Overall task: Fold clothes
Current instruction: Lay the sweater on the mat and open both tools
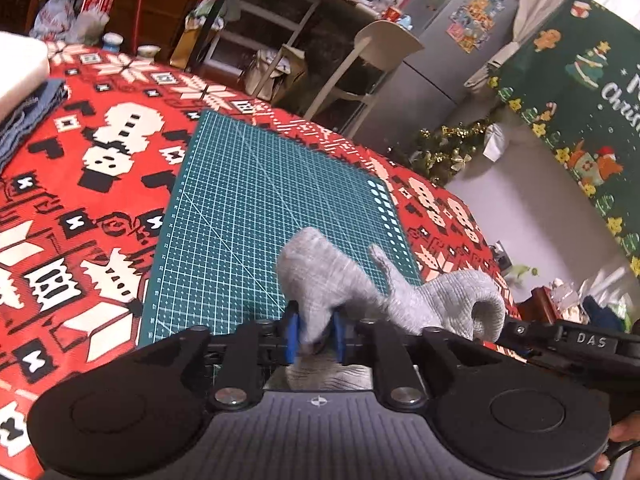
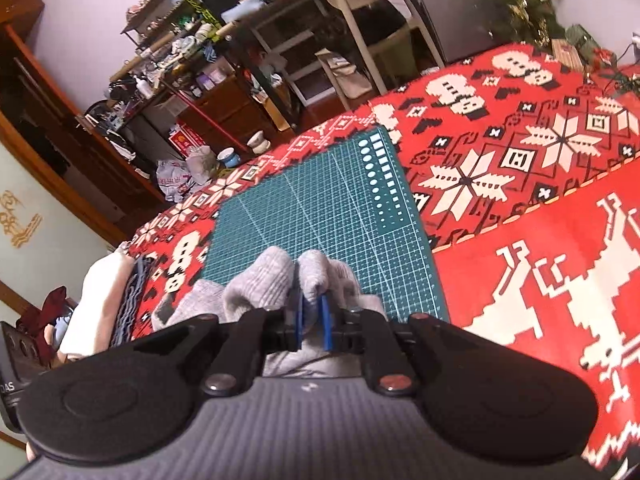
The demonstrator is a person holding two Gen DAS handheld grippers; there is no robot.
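Both your grippers have the same grey knit garment (image 1: 332, 280), so you've got two ends ready to lay flat. Your left gripper (image 1: 316, 334) has cloth between its blue pads, but I can't tell if they're pressing. Your right gripper (image 2: 314, 322) looks pinched on a bunched fold. It all hangs low over the green cutting mat (image 1: 256, 184) on the red tablecloth (image 1: 80, 160). No containers in play here.

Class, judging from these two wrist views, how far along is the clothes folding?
Done: folded clothes stacked beside the green mat. In hand: the grey knit garment, bunched between both the left gripper and right gripper. Left: flattening and folding it.
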